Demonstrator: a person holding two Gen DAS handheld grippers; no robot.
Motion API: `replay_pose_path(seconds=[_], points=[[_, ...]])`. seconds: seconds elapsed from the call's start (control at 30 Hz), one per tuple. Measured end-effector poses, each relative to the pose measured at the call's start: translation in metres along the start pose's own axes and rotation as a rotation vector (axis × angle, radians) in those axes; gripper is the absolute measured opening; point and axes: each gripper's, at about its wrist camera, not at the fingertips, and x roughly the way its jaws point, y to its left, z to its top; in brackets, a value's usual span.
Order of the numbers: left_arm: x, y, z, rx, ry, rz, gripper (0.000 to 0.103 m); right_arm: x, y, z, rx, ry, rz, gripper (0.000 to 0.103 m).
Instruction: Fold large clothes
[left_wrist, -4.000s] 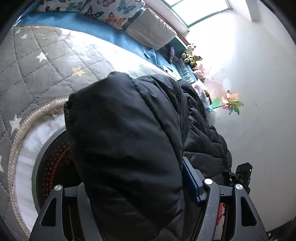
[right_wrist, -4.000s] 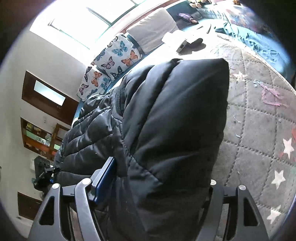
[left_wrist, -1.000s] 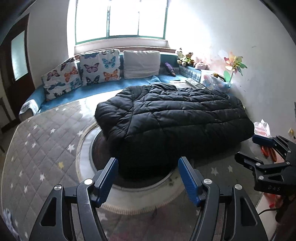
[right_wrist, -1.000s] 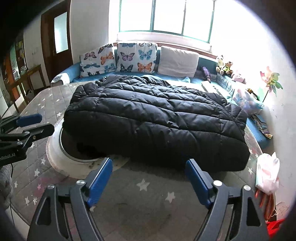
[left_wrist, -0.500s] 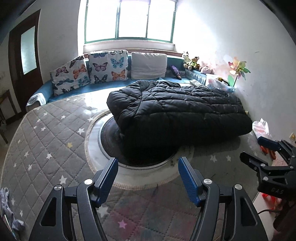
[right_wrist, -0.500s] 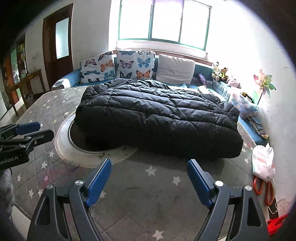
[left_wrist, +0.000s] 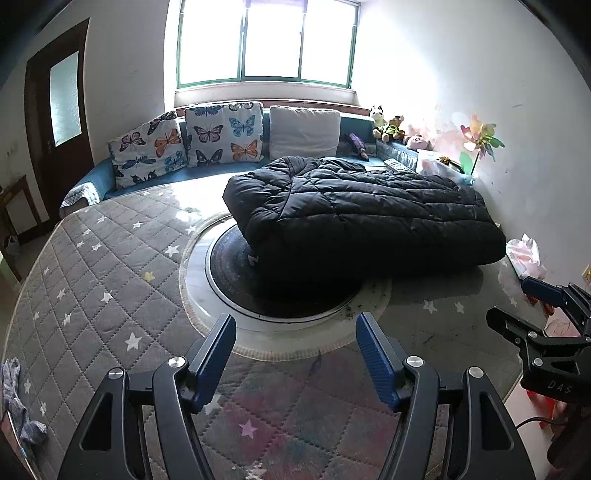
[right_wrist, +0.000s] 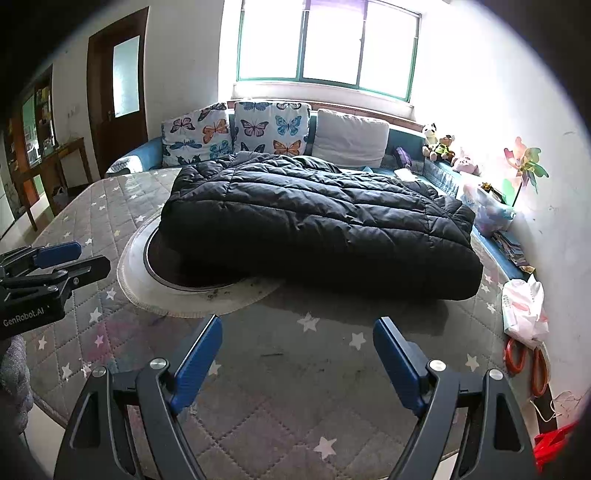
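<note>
Lying folded on the mat (left_wrist: 110, 280), black puffer coat (left_wrist: 362, 218), seemingly well beyond both wide, empty tongs (left_wrist: 295, 332) (right_wrist: 297, 334).

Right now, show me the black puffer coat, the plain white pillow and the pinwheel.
black puffer coat (right_wrist: 317, 225), right wrist view, quilted top.
plain white pillow (right_wrist: 351, 136), right wrist view, front face.
pinwheel (left_wrist: 480, 138), left wrist view, vanes.

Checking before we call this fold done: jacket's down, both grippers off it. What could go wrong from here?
The puffy jacket may spring back open, since neither open hand-held gripper, left nor right, holds it. Its right edge lies near the plastic bag and scissors, so a regrasp there could snag them.
</note>
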Motion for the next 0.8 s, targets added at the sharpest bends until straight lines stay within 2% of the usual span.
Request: replay_pose_path(seconds=[0.8], points=[[0.003, -0.011, 0.0, 0.007, -0.003, -0.032, 0.071, -0.004, 0.001, -0.002, -0.004, -0.003, -0.01, 0.092]])
